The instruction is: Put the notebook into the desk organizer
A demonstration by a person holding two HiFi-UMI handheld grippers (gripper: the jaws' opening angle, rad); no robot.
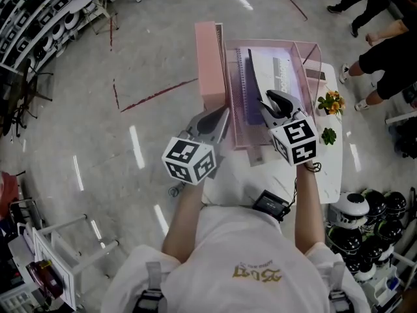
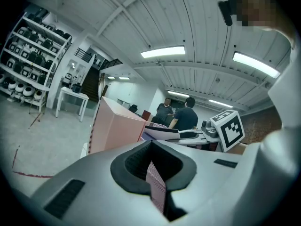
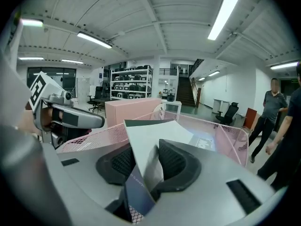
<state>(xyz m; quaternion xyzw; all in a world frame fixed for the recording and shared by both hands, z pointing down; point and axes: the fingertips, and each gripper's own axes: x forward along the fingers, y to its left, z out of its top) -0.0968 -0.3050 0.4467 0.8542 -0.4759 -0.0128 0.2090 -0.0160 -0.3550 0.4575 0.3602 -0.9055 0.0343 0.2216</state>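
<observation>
A pink mesh desk organizer [image 1: 306, 57] stands on a white table [image 1: 331, 171]. The spiral-bound notebook [image 1: 273, 70] lies inside it, tilted, purple cover to the left. My right gripper [image 1: 277, 104] reaches over the organizer's near edge. In the right gripper view the notebook's corner [image 3: 150, 135] sits between the jaws, which stand apart; the right gripper [image 3: 146, 166] is open. My left gripper [image 1: 218, 119] is at the organizer's left near corner. In the left gripper view the left gripper [image 2: 153, 173] is shut on a thin pink mesh wall [image 2: 156, 185].
A tall solid pink box [image 1: 208, 64] stands against the organizer's left side. Two small potted plants [image 1: 331, 102] sit on the table's right part. People [image 1: 384, 51] stand on the floor to the right. Racks of helmets [image 1: 371, 220] are at lower right.
</observation>
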